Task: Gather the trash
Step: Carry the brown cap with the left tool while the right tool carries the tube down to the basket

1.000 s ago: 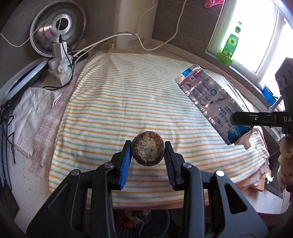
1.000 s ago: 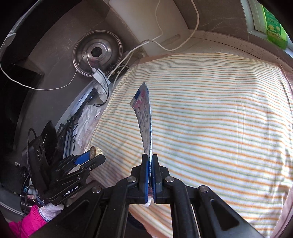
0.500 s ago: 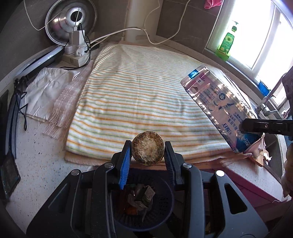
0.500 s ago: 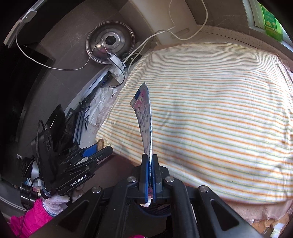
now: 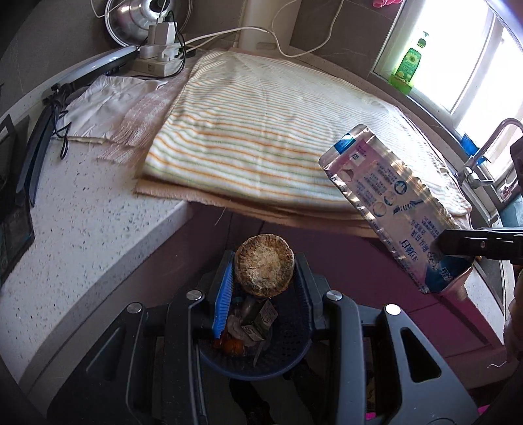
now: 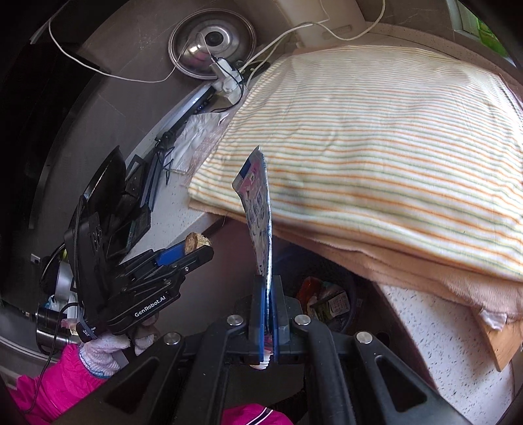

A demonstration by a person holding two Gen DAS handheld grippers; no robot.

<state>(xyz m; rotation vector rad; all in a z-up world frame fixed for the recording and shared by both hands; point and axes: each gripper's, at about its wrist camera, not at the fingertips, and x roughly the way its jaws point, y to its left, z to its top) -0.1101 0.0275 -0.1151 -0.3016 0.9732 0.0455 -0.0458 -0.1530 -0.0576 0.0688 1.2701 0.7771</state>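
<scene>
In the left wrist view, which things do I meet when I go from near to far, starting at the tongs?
Left tongs holding the round brown piece → striped towel → power strip → metal lid.

Speckled white counter (image 5: 81, 229) – sunlit window (image 5: 464, 55) – grey tiled wall (image 5: 49, 39).

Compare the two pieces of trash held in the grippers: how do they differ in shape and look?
The cake in the left gripper is round, thick, brown and crusty; the pouch in the right gripper is flat, long, shiny foil with print. The cake keeps its jaws apart; the pouch lets its jaws nearly meet. Both are gripped in the air beyond the counter edge, near the bin.
</scene>
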